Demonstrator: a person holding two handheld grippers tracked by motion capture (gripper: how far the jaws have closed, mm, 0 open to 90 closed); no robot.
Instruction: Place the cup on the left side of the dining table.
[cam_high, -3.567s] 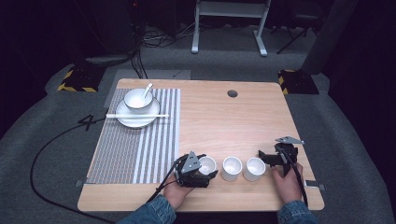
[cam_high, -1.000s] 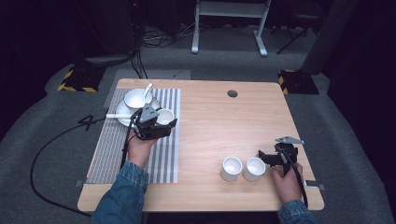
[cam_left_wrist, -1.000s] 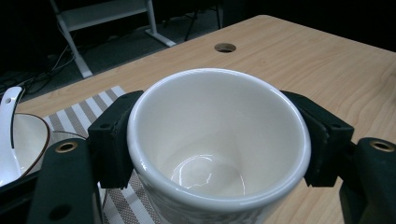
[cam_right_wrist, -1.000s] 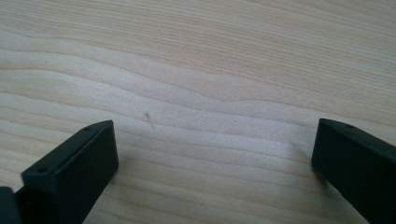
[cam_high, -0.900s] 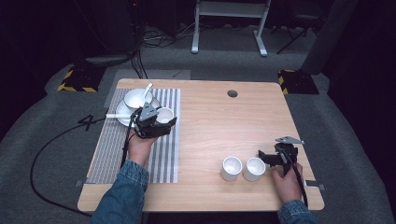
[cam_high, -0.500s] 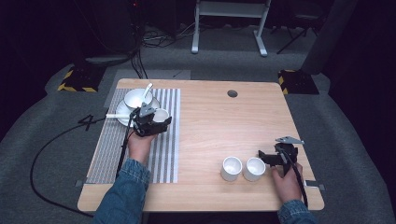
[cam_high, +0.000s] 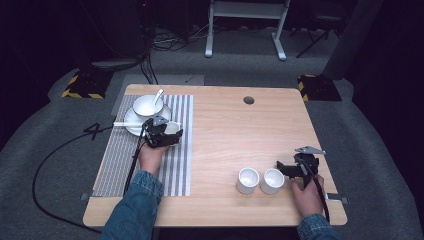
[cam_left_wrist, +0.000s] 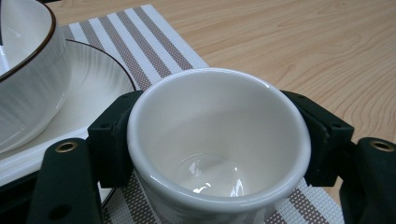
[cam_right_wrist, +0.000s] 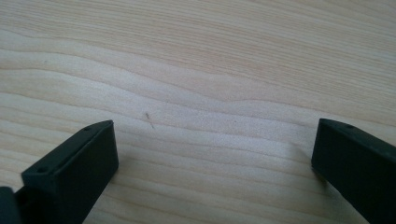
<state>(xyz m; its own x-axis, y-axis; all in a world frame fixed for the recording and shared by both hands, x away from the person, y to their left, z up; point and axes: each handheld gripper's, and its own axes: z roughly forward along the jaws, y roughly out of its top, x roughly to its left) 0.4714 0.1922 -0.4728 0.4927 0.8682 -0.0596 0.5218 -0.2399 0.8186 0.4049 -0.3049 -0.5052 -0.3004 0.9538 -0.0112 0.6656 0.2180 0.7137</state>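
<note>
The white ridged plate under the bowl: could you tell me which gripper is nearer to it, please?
Left. The left gripper, shut on a white cup, sits beside the white ridged plate; the right gripper rests far across the table.

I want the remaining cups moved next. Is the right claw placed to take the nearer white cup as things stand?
Probably yes. The right claw is open and empty, just beside the nearer white cup, with bare table between its jaws. The second cup stands on the far side, out of the way.
</note>
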